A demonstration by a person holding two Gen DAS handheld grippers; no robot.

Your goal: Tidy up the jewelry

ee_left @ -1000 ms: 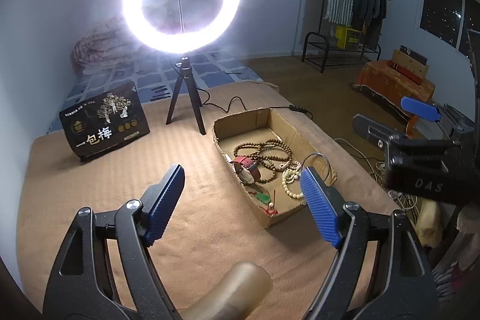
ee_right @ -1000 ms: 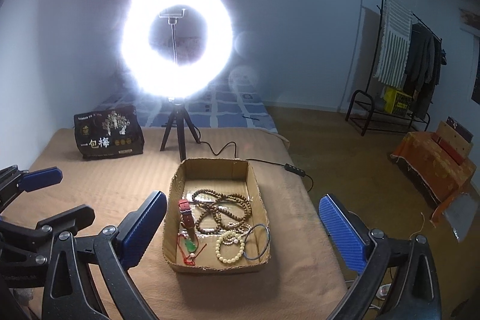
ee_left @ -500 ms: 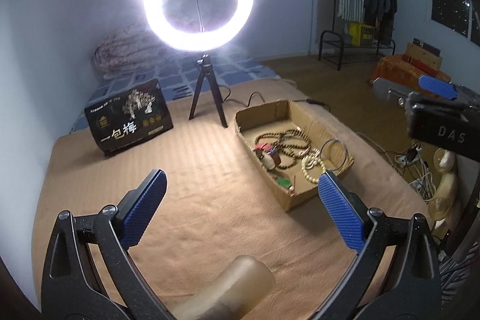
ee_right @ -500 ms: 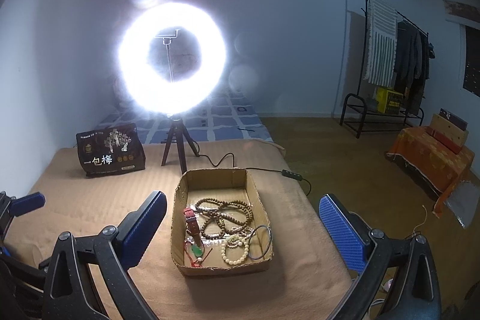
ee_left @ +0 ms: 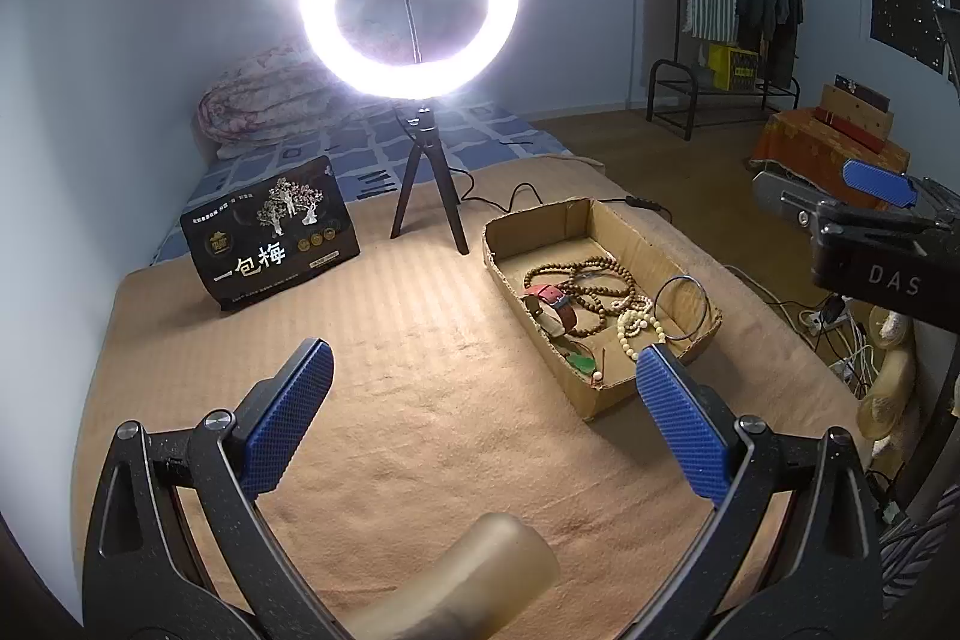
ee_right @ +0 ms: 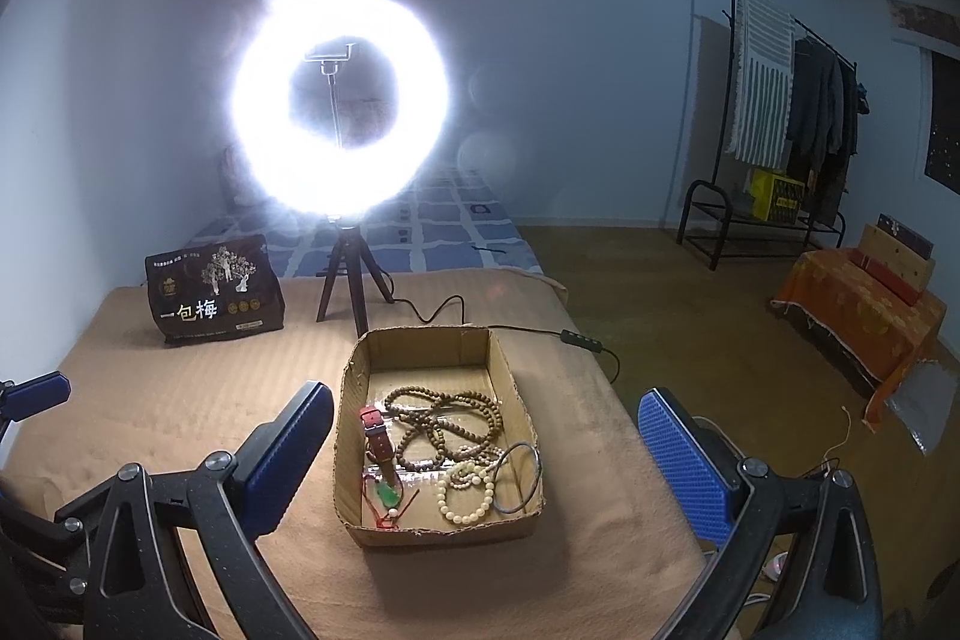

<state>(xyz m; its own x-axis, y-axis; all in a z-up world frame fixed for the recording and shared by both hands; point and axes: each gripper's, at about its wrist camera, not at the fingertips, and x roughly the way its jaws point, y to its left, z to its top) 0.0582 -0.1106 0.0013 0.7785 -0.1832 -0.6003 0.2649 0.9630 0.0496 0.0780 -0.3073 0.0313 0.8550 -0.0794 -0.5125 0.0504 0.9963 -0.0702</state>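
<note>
The cardboard box (ee_right: 441, 436) sits on the tan blanket (ee_left: 420, 388) covering the bed. It holds brown bead strings (ee_right: 447, 421), a red watch strap (ee_right: 378, 439), a pale bead bracelet (ee_right: 468, 493), a thin bangle (ee_right: 519, 478) and a green pendant (ee_right: 389, 493). The right gripper (ee_right: 483, 451) hangs above the box with its jaws wide apart, empty. The left gripper (ee_left: 483, 421) hovers over the blanket left of the box, jaws also spread and empty.
</note>
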